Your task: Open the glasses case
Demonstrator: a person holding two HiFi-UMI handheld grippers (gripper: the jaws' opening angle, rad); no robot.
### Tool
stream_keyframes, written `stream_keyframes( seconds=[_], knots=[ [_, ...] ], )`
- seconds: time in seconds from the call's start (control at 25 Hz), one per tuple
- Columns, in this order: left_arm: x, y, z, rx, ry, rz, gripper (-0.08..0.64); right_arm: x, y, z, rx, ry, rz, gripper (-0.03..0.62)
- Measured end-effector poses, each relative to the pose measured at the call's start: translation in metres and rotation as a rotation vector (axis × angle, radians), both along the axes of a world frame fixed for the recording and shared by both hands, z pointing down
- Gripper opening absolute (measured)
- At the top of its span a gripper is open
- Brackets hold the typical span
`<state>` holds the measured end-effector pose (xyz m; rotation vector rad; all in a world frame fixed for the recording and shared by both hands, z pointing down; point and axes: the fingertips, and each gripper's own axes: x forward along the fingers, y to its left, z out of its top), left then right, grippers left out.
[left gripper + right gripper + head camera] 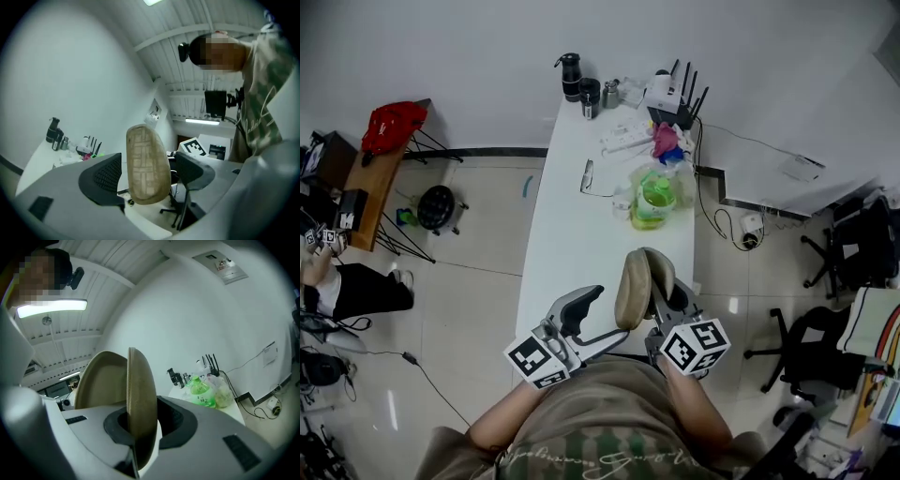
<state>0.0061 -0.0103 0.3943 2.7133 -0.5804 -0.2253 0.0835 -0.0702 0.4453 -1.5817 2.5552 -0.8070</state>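
Observation:
A tan woven glasses case [636, 286] stands on end above the near end of the white table [581, 234], its two shells spread apart. My right gripper [667, 306] is shut on one shell, which shows edge-on between its pads in the right gripper view [140, 399]; the other shell [98, 380] opens away to the left. My left gripper [598, 319] is open beside the case. In the left gripper view the case's woven back [145, 164] stands between the spread fingers [105, 176], with a gap on each side.
Farther along the table lie a pair of glasses [589, 178], a green bottle in a plastic bag [654, 199], a power strip [623, 141], black bottles [574, 77] and a router [675, 98]. Office chairs [811, 347] stand at the right, a red bag [392, 127] at the left.

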Motion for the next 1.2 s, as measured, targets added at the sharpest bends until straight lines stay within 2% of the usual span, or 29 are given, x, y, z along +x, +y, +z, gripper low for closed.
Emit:
stream_keyframes(
  seconds=[0.12, 0.16, 0.28, 0.52, 0.68, 0.76, 1.0, 1.12, 1.2],
  knots=[
    [0.011, 0.000, 0.009, 0.076, -0.138, -0.083, 0.367, -0.008, -0.001, -0.001, 0.009, 0.006, 0.048, 0.066],
    [0.013, 0.002, 0.013, 0.087, -0.170, -0.104, 0.401, -0.010, -0.001, -0.001, 0.009, 0.006, 0.065, 0.066],
    [0.012, -0.002, 0.019, 0.083, -0.229, -0.189, 0.407, -0.009, -0.001, 0.001, 0.012, 0.021, 0.090, 0.066],
    [0.007, -0.008, 0.018, 0.093, -0.258, -0.261, 0.405, -0.017, 0.001, -0.001, 0.031, 0.048, 0.080, 0.066],
    [0.000, -0.007, 0.016, 0.128, -0.286, -0.301, 0.335, -0.012, 0.002, 0.000, 0.030, 0.046, 0.104, 0.066],
    [-0.007, -0.010, 0.017, 0.113, -0.285, -0.324, 0.246, -0.011, 0.003, 0.001, 0.032, 0.053, 0.099, 0.066],
    [-0.022, -0.025, 0.017, 0.042, -0.202, -0.333, 0.130, -0.025, 0.020, 0.006, 0.030, 0.039, 0.038, 0.066],
    [-0.027, -0.033, 0.027, -0.028, -0.170, -0.280, 0.105, -0.024, 0.021, 0.005, 0.035, 0.038, -0.006, 0.066],
    [-0.032, -0.035, 0.037, -0.109, -0.120, -0.195, 0.083, -0.026, 0.026, 0.005, 0.028, 0.024, -0.080, 0.066]
  ],
)
